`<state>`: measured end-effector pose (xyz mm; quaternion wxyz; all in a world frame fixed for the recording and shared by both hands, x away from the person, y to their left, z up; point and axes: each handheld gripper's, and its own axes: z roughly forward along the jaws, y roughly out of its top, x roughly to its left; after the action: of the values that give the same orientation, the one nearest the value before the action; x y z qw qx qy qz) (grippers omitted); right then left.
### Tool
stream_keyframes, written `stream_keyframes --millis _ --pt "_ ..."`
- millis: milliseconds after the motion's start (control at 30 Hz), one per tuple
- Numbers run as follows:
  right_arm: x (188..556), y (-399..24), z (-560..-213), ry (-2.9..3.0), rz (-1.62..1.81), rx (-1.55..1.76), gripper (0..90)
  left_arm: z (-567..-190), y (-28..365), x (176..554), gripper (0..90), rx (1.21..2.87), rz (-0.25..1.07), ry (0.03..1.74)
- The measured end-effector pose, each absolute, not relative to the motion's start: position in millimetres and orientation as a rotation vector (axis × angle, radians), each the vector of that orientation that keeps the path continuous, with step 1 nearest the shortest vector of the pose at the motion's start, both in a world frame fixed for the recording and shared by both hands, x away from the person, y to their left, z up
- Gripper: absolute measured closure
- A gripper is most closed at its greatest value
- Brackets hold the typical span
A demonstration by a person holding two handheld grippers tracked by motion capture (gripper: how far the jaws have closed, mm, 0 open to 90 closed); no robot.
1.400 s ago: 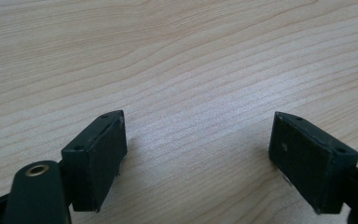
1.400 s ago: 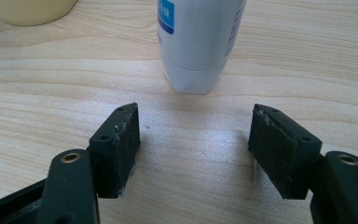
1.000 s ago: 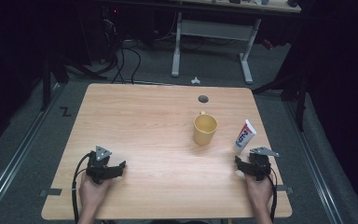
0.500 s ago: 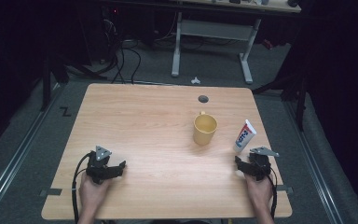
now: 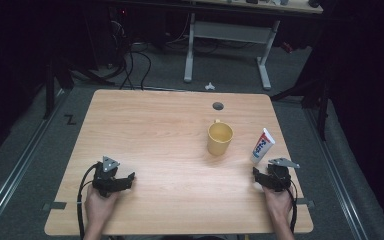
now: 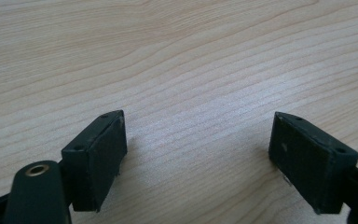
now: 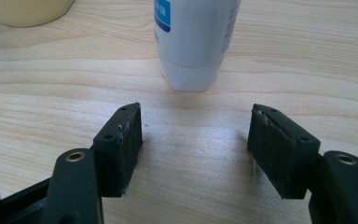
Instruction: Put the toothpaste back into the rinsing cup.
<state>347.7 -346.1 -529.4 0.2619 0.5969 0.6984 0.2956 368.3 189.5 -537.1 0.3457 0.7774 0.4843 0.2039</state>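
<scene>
A yellow mug [image 5: 219, 138] stands right of the table's middle. A white toothpaste tube [image 5: 262, 145] with blue and red print stands upright on its cap to the mug's right. My right gripper [image 5: 261, 175] rests on the table just in front of the tube, open and empty; in the right gripper view the tube [image 7: 193, 39] stands a little beyond the jaws and the mug's base [image 7: 25, 10] is at top left. My left gripper [image 5: 125, 179] rests near the front left of the table, open, with bare wood between its pads [image 6: 103, 154].
The wooden table [image 5: 150, 130] has a round cable hole [image 5: 218, 105] near its far edge. Beyond it stand a desk frame [image 5: 227, 47] and floor cables. A hand holds each gripper at the table's near edge.
</scene>
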Motion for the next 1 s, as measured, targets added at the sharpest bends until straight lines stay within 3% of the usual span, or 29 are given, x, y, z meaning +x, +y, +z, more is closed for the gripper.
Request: stream_keyframes --millis 500,1000 --pt "329.4 -347.8 -522.4 1.877 0.856 1.618 41.9 -537.1 189.5 368.3 19.7 2.018 0.530 1.258" --pt "319.9 -338.4 -510.4 1.876 0.948 1.588 42.1 -537.1 189.5 368.3 19.7 2.017 0.530 1.258"
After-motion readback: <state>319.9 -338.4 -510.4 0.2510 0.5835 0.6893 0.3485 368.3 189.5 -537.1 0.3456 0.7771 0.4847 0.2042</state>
